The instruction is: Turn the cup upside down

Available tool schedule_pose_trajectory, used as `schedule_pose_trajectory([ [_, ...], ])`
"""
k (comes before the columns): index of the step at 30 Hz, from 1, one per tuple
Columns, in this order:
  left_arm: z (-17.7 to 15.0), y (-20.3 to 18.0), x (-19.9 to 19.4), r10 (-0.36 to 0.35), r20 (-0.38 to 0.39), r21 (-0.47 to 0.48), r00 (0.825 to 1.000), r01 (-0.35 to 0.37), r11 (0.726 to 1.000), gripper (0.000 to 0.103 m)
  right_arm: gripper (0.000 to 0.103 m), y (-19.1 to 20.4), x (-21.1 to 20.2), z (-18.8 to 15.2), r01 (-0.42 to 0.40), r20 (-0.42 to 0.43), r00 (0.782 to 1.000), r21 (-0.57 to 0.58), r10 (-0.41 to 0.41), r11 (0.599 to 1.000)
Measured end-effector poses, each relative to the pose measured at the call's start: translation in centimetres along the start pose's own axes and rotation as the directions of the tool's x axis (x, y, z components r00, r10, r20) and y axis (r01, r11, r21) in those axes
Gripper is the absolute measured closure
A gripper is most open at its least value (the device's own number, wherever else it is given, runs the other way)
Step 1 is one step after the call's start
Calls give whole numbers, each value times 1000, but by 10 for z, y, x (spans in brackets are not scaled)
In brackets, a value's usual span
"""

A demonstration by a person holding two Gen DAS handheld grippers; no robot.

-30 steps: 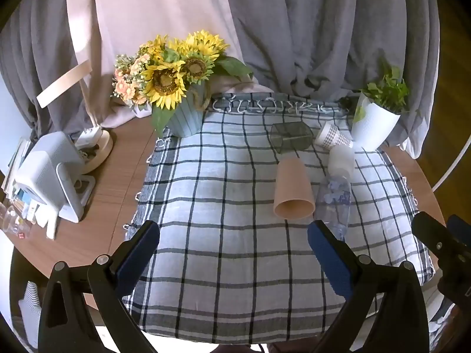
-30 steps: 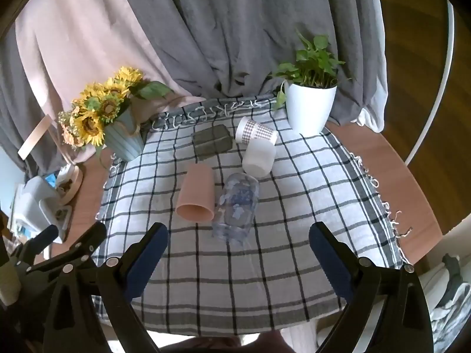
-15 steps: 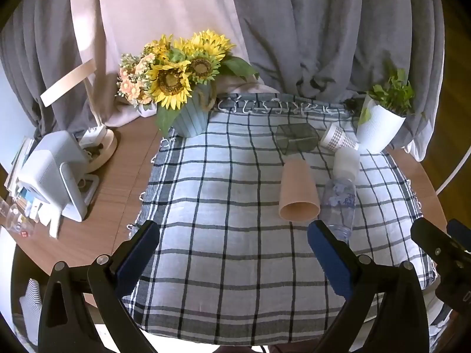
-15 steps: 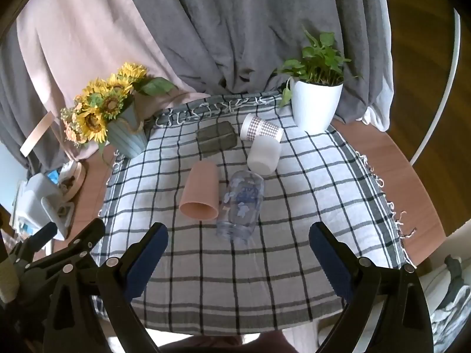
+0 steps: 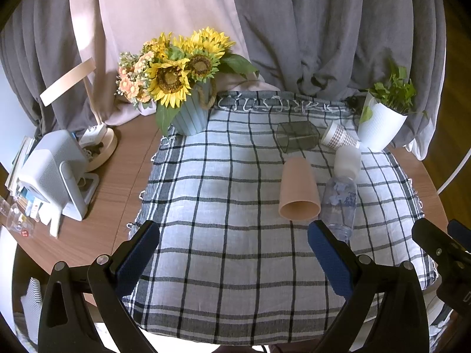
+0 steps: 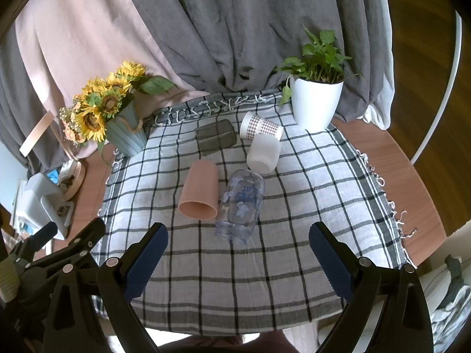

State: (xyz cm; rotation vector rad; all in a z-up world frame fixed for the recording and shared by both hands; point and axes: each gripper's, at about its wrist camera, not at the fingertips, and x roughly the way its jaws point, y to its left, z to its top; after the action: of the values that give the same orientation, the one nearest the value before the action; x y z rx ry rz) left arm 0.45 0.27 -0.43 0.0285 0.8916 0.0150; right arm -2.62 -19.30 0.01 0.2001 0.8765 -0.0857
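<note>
Several cups lie on their sides on a checked cloth. A tan cup has its mouth toward me. Beside it lie a clear printed cup, a white cup, a checked paper cup and a dark see-through square cup. My left gripper is open and empty, above the cloth's near part. My right gripper is open and empty, short of the clear cup.
A sunflower vase stands at the cloth's back left, a white plant pot at the back right. A white device and a lamp base sit on the wooden table at the left. Curtains hang behind.
Both grippers have drawn back and risen slightly, so the cups look a little farther off. Both stay open. Nothing on the table has moved.
</note>
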Motion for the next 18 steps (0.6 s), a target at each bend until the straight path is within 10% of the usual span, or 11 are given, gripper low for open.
schedule_pose_trajectory([
  [18, -6, -2, 3, 5, -9, 1, 1000, -5, 1000, 0, 6, 0, 2, 0, 0, -4, 1000, 0, 0, 1000],
])
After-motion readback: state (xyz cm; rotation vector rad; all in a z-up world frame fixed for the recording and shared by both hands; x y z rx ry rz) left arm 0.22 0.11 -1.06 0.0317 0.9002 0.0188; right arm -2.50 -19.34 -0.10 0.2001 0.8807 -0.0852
